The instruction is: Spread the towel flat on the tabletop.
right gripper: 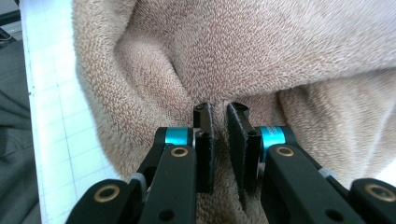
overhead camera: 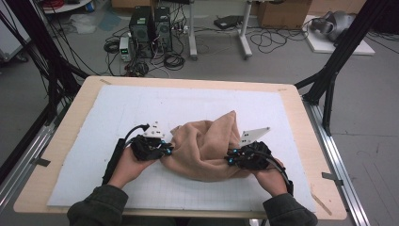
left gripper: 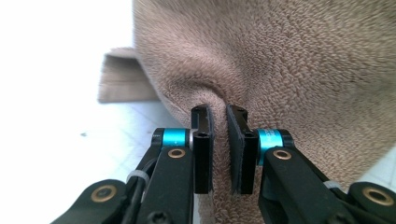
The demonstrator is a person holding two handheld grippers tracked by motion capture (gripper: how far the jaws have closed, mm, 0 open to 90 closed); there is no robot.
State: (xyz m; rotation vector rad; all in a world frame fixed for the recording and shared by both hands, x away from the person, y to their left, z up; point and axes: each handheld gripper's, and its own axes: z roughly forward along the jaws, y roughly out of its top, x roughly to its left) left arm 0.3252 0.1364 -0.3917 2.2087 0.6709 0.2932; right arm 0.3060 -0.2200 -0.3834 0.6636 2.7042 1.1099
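High view: towel [overhead camera: 204, 148], tan, bunched mid-mat [overhead camera: 113, 113]; left gripper [overhead camera: 165, 147] at its left edge, right gripper [overhead camera: 231, 157] at its right edge.
Left gripper view: jaws nearly closed, a towel [left gripper: 303, 70] fold pinched between them.
Right gripper view: jaws nearly closed, towel [right gripper: 280, 56] fold clamped between them; mat [right gripper: 56, 116] at left.

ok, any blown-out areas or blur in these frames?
Left gripper view: the white mat is washed out to plain white upper left; the tan terry towel stays sharp. Right gripper view: evenly lit, the mat's grid readable. High view: soft, low detail.
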